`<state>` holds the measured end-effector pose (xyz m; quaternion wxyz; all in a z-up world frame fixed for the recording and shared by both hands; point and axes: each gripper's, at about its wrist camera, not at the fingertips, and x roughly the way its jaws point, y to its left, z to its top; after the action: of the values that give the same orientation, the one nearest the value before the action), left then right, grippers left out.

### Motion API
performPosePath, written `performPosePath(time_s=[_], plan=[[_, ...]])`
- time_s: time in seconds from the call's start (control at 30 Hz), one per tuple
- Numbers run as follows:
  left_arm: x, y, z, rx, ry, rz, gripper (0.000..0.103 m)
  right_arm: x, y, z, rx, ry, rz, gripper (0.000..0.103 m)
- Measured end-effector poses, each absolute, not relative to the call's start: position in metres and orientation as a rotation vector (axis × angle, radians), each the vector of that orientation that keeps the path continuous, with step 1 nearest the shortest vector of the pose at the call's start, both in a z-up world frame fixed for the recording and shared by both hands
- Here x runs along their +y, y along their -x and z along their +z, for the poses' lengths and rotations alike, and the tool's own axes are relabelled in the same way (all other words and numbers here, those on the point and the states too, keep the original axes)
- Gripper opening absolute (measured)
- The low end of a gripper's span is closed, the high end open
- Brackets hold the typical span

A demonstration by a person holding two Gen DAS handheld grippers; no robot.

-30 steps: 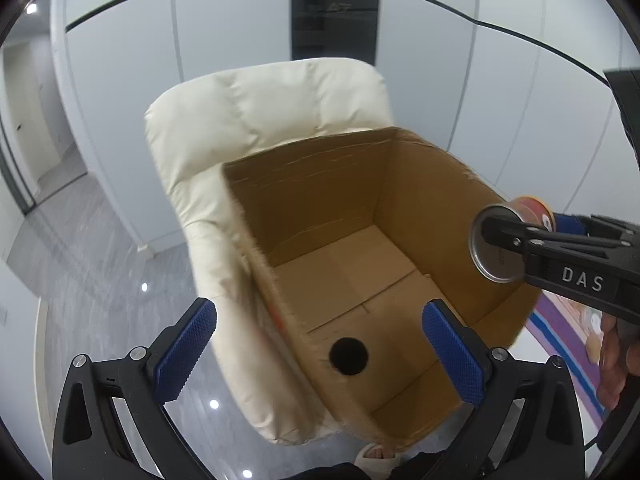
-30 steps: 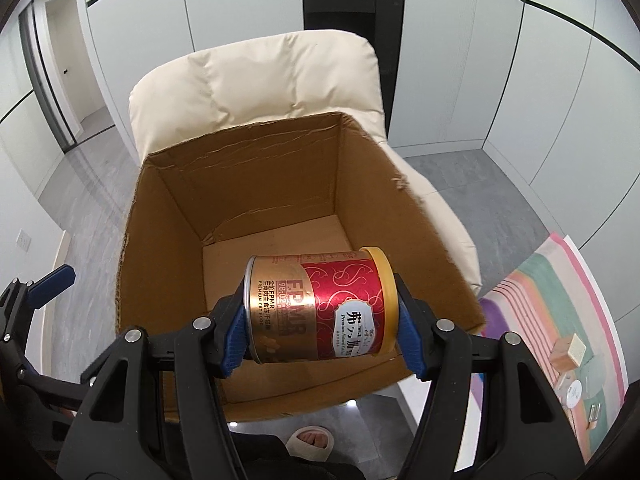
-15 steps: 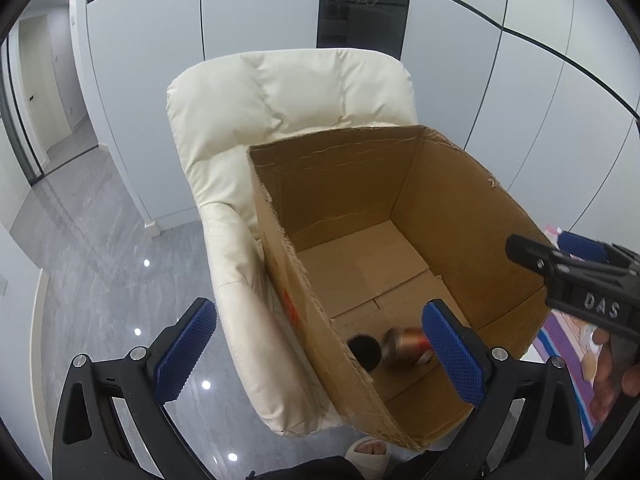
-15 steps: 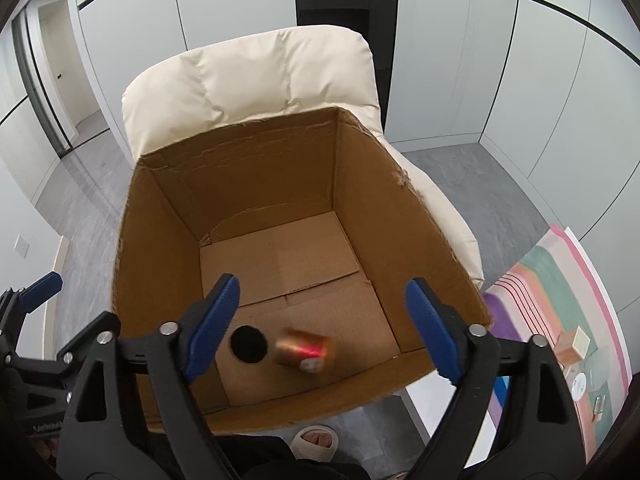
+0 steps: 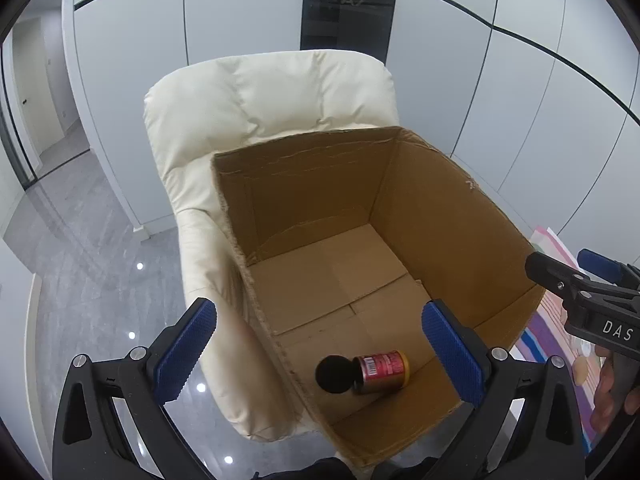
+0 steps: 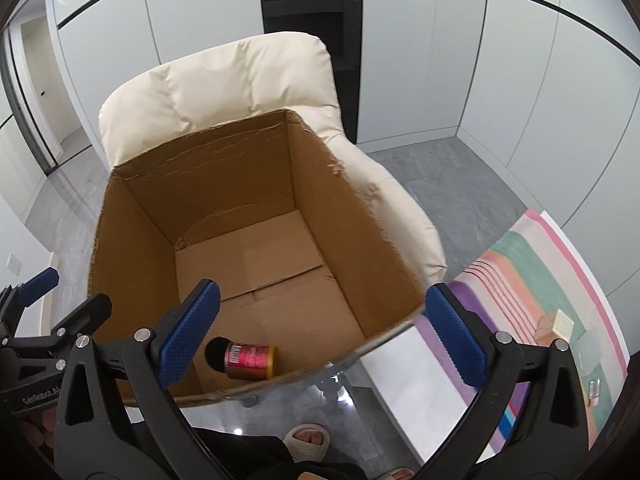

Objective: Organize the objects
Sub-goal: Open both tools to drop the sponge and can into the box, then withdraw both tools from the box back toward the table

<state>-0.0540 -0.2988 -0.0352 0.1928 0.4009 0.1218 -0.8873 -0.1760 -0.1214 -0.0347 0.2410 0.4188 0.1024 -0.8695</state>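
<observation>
cream armchair (image 5: 264, 120) | striped rug (image 6: 540, 280) | grey floor (image 5: 80, 280) | white wall panels (image 5: 240, 12)

The soft white chair (image 5: 264, 104) holds the big brown box (image 5: 432, 216). A red can (image 5: 382, 372) lies inside the box.

The left black plastic two-finger gripper (image 5: 320, 356) had a frame of triangular struts with open cut-outs, silver round screws at the joints, and blue ribbed rubber pads (image 5: 186, 350) on its fingers. The right black plastic two-finger gripper (image 6: 322, 334) was built the same way, with the same blue textured pads (image 6: 454, 338) and silver screws. White letters "DAS" were printed on the side of the right one, and small white letters beginning "GenRobot" on the side of the left one. The person wore pale open-toe slippers (image 6: 306, 436) and dark clothing (image 6: 244, 456).
</observation>
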Motion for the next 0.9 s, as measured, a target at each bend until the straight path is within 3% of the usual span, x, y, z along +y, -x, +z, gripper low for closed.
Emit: performPosePath(time_s=[0.9], plan=[[-0.222, 0.093, -0.033, 0.268, -1.17, -2.595, 0.103, -0.022, 0.186, -0.029, 0.185, -1.177, -2.516, 0.103]])
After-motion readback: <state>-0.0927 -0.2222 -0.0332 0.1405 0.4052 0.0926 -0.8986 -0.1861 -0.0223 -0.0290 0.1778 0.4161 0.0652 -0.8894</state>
